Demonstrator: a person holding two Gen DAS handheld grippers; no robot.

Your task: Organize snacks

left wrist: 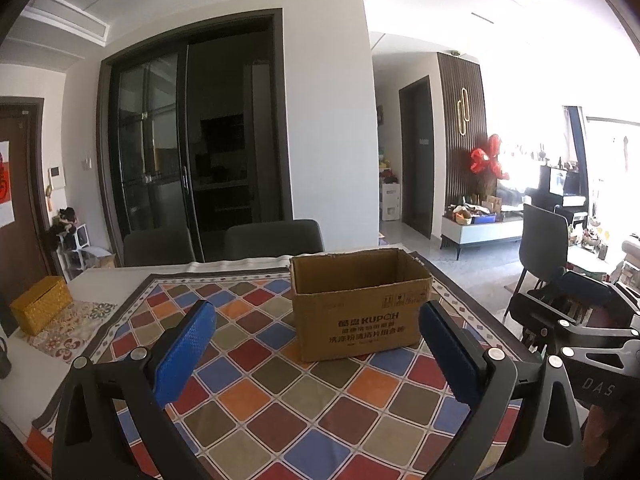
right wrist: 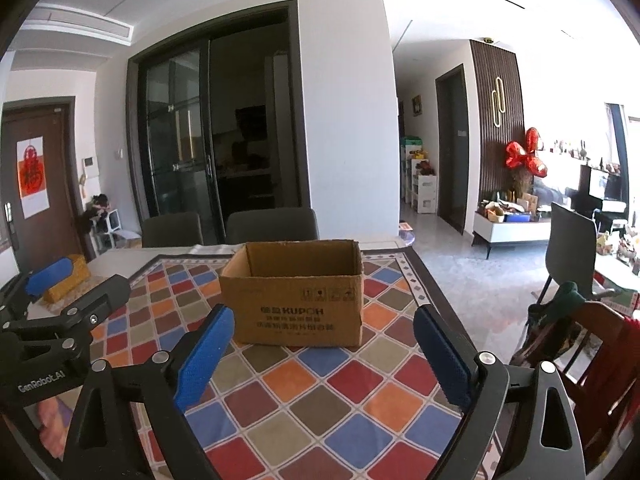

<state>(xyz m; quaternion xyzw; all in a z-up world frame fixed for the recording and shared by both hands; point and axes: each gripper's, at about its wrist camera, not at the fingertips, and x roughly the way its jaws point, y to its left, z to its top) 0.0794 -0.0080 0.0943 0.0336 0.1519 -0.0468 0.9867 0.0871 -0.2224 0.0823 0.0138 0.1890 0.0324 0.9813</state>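
An open-topped brown cardboard box [left wrist: 356, 320] [right wrist: 296, 312] with printed lettering stands on the patterned tablecloth [left wrist: 280, 400], toward the table's far side. Only its bare inner walls show; its floor is hidden. My left gripper [left wrist: 318, 316] is open, its blue pads wide apart in front of the box with nothing between them. My right gripper [right wrist: 324, 318] is open too, short of the box and empty. The two grippers are side by side; one blue pad [right wrist: 52, 276] of the left one shows at the left of the right wrist view. No snacks are in view.
A yellow woven box [left wrist: 40, 304] [right wrist: 68, 284] lies at the table's left end. Two dark chairs [left wrist: 272, 236] stand behind the table. A wooden chair [right wrist: 592, 340] with a green and a red item on it is close on the right.
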